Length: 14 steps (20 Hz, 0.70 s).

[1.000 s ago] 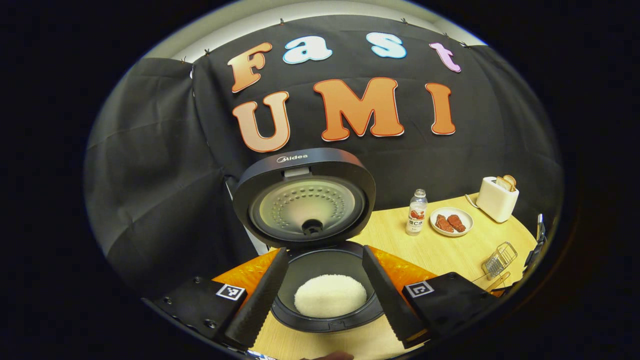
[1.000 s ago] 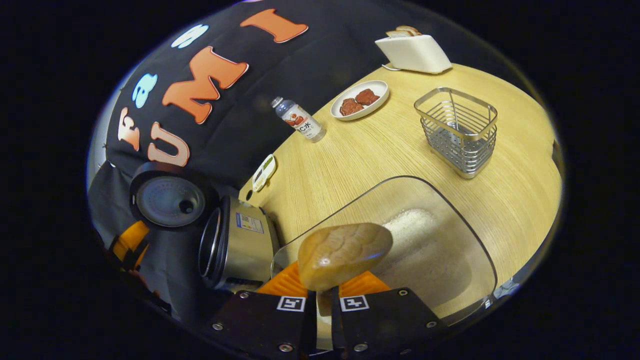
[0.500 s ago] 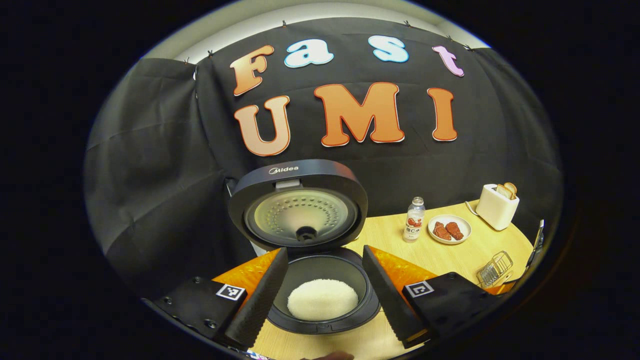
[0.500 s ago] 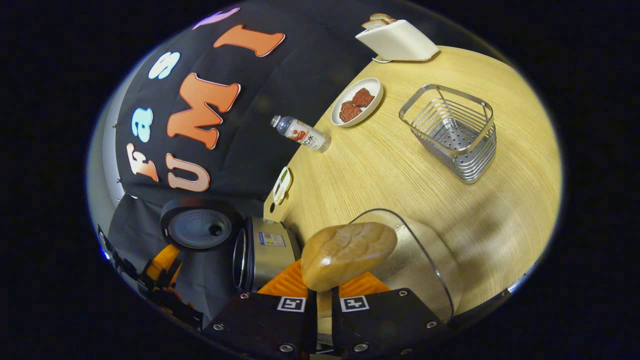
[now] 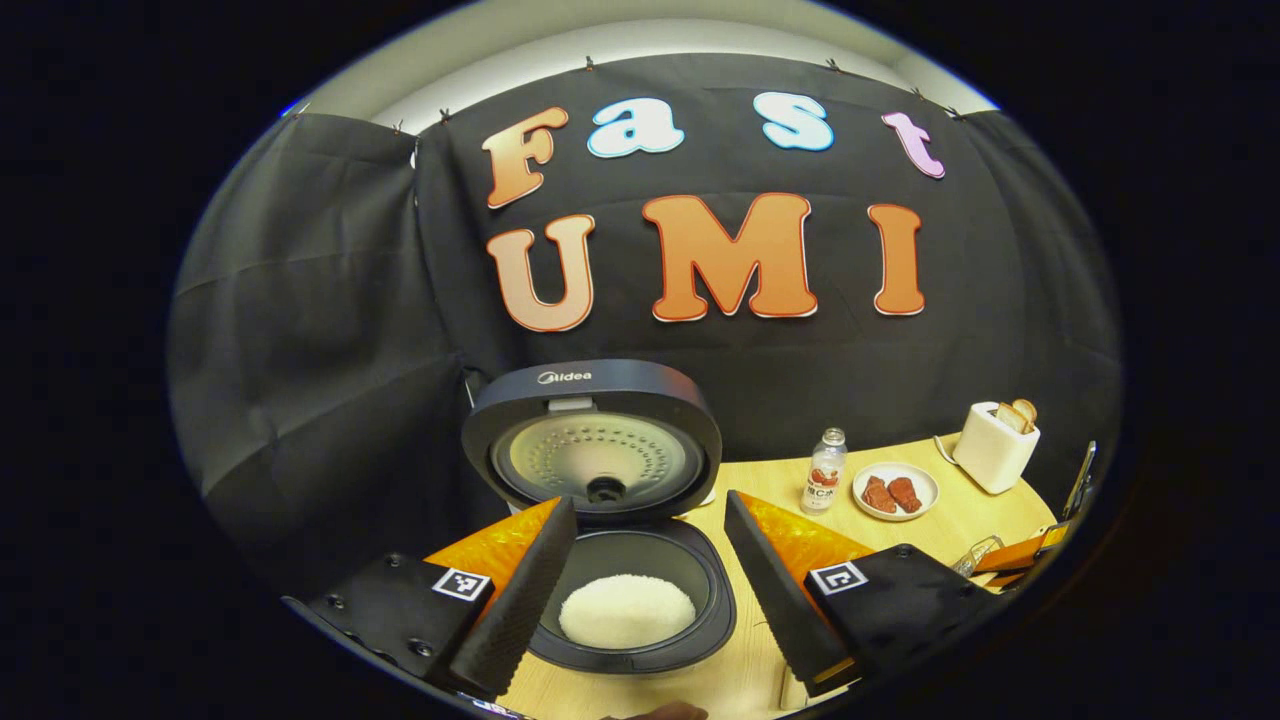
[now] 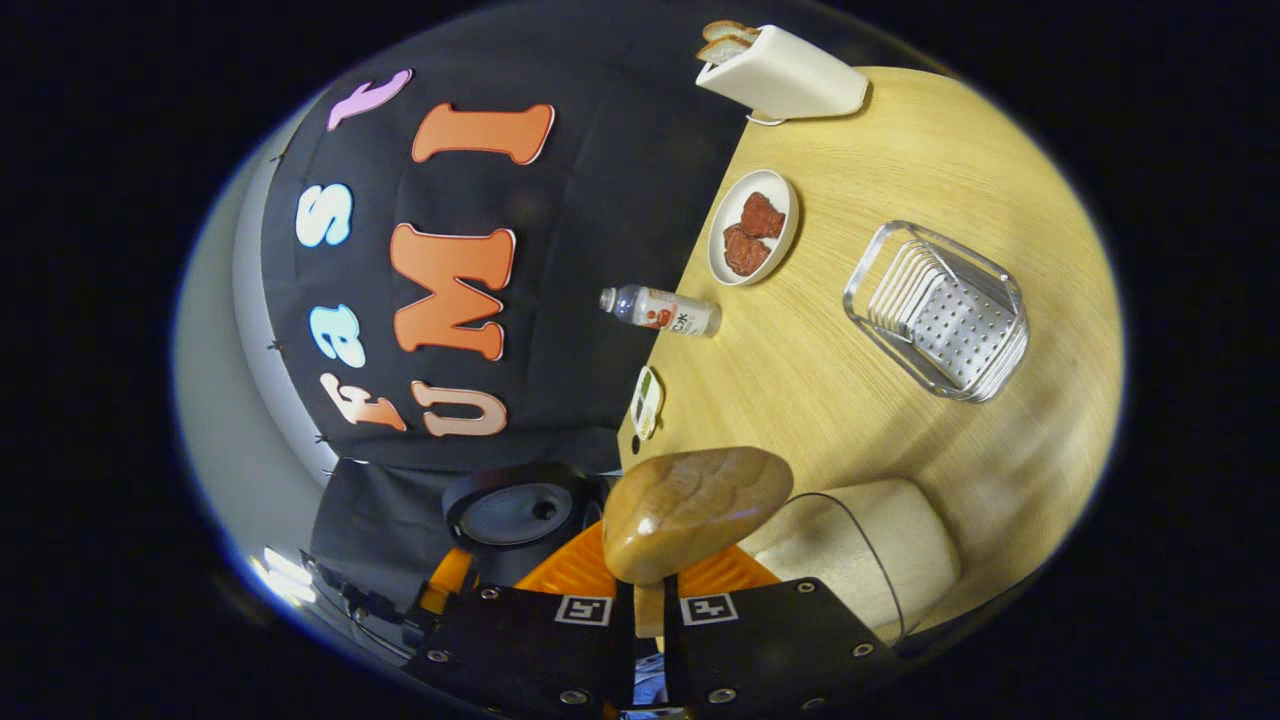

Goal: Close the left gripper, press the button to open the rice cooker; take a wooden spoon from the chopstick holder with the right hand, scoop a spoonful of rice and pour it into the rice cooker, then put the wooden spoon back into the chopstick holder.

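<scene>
The rice cooker (image 5: 640,640) stands with its lid (image 5: 595,450) up and a mound of white rice (image 5: 627,610) in the pot. My left gripper (image 5: 650,508) is open and holds nothing, its fingers (image 5: 515,590) either side of the pot and short of it. My right gripper (image 6: 648,590) is shut on the handle of the wooden spoon (image 6: 695,510), whose glossy rounded bowl faces the camera. I cannot tell whether it carries rice. Below the spoon is a clear container (image 6: 860,555) of rice. The wire chopstick holder (image 6: 940,320) stands apart on the table.
On the wooden table (image 6: 900,180) are a small bottle (image 6: 665,310), a plate of brown food (image 6: 752,225), a white toaster with bread (image 6: 780,75) and a small white device (image 6: 647,400). The cooker's lid (image 6: 520,510) shows left of the spoon. Black cloth backs the table.
My right gripper has lifted and rolled with the spoon, so the rice container has slid lower and the table has tilted in its view. My left gripper has drawn back from the cooker, staying open.
</scene>
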Motion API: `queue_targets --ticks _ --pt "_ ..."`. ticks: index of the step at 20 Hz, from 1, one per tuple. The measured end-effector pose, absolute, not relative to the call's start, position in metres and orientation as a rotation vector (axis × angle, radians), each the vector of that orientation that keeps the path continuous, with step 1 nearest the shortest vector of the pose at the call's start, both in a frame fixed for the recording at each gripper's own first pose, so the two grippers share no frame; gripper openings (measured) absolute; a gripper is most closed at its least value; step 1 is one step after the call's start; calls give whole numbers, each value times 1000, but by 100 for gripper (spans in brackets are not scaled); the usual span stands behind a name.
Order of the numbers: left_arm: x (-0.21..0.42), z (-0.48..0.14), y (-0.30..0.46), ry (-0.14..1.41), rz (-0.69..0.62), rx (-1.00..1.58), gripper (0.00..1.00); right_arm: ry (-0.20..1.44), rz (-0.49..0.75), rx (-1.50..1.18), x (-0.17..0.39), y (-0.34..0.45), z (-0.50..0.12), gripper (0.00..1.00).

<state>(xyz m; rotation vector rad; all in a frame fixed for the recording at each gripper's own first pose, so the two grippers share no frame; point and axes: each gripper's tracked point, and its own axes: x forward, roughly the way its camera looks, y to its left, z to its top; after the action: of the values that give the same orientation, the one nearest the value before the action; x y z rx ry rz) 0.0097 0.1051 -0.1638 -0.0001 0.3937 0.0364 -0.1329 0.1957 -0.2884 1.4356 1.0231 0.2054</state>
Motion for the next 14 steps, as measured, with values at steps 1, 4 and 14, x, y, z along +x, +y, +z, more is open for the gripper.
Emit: queue_targets --ticks 1,4,14 --pt "9 -161 107 384 49 -4 100 1022 222 1468 -128 197 -282 11" --pt "-3 -155 122 361 98 -15 100 1041 287 1547 -112 212 -267 11" --pt "-67 -133 200 306 331 22 100 1149 520 1563 -67 297 -225 11"
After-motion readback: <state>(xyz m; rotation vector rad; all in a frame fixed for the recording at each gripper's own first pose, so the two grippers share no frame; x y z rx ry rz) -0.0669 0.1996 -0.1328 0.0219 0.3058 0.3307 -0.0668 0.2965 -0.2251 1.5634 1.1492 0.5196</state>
